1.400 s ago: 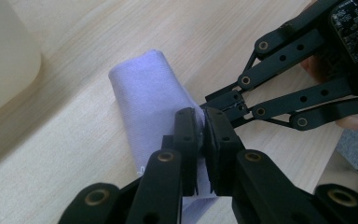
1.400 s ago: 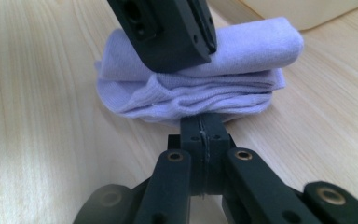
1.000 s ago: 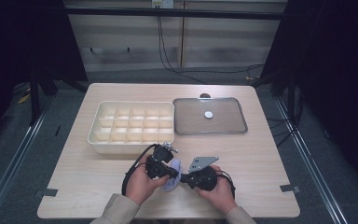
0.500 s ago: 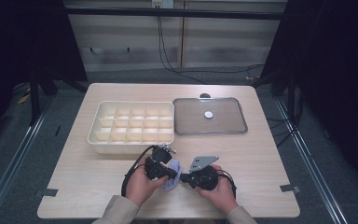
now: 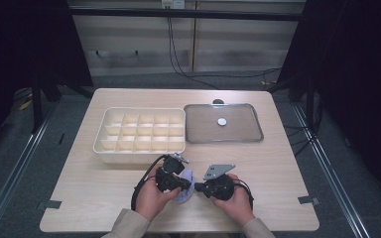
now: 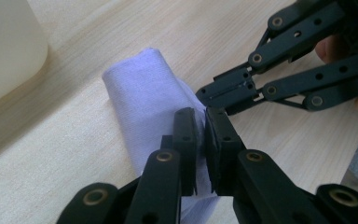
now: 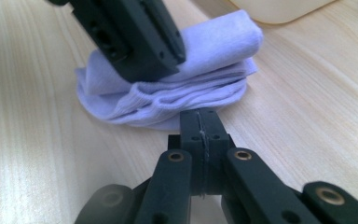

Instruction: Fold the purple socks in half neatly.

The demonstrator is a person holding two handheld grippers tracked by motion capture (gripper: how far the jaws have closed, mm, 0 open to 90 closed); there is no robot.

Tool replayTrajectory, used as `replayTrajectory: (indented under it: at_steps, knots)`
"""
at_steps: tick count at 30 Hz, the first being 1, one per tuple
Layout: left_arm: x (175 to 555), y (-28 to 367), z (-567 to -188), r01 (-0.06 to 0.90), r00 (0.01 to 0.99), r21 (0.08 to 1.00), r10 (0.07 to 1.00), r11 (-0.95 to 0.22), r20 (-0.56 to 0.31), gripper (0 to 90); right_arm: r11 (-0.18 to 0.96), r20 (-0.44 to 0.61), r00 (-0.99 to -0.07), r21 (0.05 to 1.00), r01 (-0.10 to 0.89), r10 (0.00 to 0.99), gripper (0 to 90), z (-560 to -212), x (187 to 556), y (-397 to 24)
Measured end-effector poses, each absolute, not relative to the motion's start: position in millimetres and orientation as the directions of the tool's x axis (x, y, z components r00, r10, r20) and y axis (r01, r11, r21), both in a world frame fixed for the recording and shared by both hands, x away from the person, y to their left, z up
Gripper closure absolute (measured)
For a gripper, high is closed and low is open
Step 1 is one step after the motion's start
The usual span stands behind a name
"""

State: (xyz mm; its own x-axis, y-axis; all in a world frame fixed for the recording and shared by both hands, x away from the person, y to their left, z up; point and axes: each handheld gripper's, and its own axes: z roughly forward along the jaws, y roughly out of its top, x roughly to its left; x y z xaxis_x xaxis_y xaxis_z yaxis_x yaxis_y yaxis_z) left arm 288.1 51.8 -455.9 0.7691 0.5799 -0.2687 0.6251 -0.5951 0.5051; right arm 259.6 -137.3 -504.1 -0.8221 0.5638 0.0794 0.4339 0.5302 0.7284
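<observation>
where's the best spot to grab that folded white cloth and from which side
Probably the layered open edge of the white cloth, coming in level from the right tool's side: the stacked hems there are thin enough to pinch. The rolled fold on top is thick and rounded, so it would likely slip.

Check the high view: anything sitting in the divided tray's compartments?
No, every compartment of the divided tray looks bare; the pale cloth lies on the table.

Right gripper has its jaws closed flat together, tips right at the edge of a folded pale lilac cloth on the wooden table. The left gripper sits on top of the bundle, and a cream tray corner peeks in up top.
</observation>
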Motion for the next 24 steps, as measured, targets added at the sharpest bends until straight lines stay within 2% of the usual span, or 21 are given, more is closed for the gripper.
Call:
replayTrajectory:
  at_steps: [10,24]
  knots:
    - [284.9,46.4,-462.5,0.61,0.783,0.498,0.565,-0.616,-0.26,81.7,0.523,0.079,-0.815,0.731,0.439,0.574,90.0,-504.4,260.2,-139.0]
    - [284.7,43.3,-466.2,0.61,0.785,0.47,0.57,-0.638,-0.244,84.7,0.477,0.088,-0.795,0.758,0.445,0.6,90.0,-492.4,263.6,-149.8]
